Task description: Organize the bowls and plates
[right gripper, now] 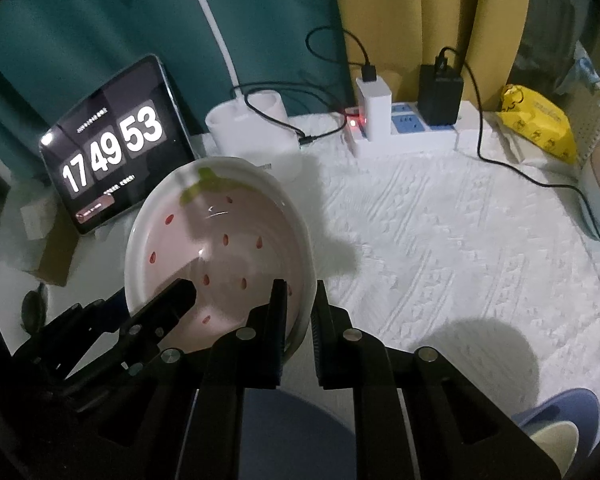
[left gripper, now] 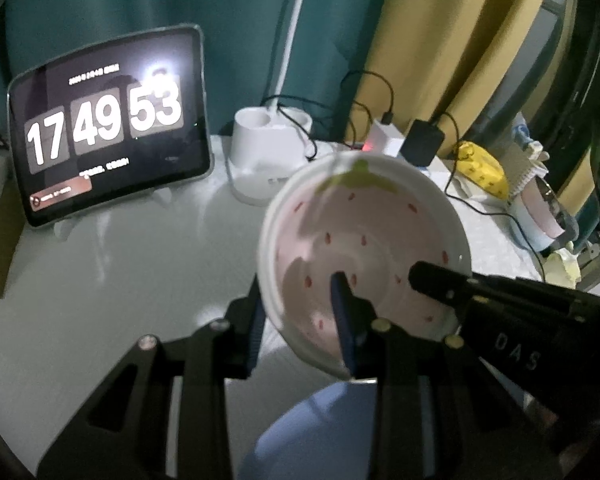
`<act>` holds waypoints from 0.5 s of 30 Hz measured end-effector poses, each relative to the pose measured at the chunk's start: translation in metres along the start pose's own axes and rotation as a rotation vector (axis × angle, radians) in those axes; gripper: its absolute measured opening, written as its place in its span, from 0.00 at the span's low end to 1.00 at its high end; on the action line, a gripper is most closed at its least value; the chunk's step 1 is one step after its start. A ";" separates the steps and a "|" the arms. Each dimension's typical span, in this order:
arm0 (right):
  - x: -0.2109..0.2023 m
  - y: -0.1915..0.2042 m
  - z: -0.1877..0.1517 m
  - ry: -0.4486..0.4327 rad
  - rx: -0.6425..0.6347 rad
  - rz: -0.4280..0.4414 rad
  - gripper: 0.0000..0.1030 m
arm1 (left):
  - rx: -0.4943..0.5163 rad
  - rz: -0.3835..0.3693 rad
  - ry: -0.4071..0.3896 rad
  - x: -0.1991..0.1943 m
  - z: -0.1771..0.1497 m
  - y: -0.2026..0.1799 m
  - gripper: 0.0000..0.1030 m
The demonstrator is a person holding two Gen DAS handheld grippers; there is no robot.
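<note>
A white bowl with a pink strawberry pattern (left gripper: 360, 232) (right gripper: 228, 232) hangs tilted above the table, held from both sides. My left gripper (left gripper: 298, 292) is shut on its near-left rim, one finger inside and one outside. My right gripper (right gripper: 300, 284) is shut on the near-right rim in the same way. One of the right gripper's fingers (left gripper: 432, 280) shows inside the bowl in the left wrist view, and one of the left gripper's fingers (right gripper: 180, 292) shows in the right wrist view. A blue plate (left gripper: 312, 432) (right gripper: 300, 432) lies under the bowl, partly hidden by the grippers.
A tablet showing a clock (left gripper: 108, 128) leans at the back left beside a white lamp base (left gripper: 268, 148). A power strip with chargers and cables (right gripper: 416, 132) and a yellow packet (right gripper: 540, 124) line the back. Another blue bowl (right gripper: 560, 408) sits at the near right on the white cloth (right gripper: 440, 240).
</note>
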State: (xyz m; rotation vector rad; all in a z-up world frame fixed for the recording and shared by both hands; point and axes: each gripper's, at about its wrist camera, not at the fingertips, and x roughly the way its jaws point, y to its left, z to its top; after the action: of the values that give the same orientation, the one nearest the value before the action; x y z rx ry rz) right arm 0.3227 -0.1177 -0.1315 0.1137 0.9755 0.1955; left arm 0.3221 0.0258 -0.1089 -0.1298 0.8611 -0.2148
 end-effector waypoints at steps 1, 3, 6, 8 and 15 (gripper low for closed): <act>-0.004 0.000 -0.001 -0.006 -0.001 0.001 0.12 | 0.003 -0.001 -0.006 -0.005 -0.001 -0.002 0.31; -0.013 -0.001 -0.003 -0.018 -0.001 0.004 0.12 | 0.006 -0.002 -0.014 -0.012 -0.002 -0.005 0.31; -0.025 -0.002 -0.008 -0.034 -0.001 0.006 0.12 | 0.013 -0.005 -0.024 -0.021 -0.004 -0.011 0.31; -0.032 -0.003 -0.011 -0.042 0.000 0.009 0.12 | 0.015 -0.008 -0.030 -0.027 -0.006 -0.014 0.31; -0.052 -0.006 -0.024 -0.062 0.005 0.014 0.12 | 0.026 -0.016 -0.045 -0.045 -0.014 -0.027 0.31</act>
State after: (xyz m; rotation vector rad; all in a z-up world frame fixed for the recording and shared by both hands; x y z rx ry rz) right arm 0.2746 -0.1346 -0.1035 0.1304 0.9134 0.2018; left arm 0.2796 0.0103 -0.0790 -0.1169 0.8122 -0.2368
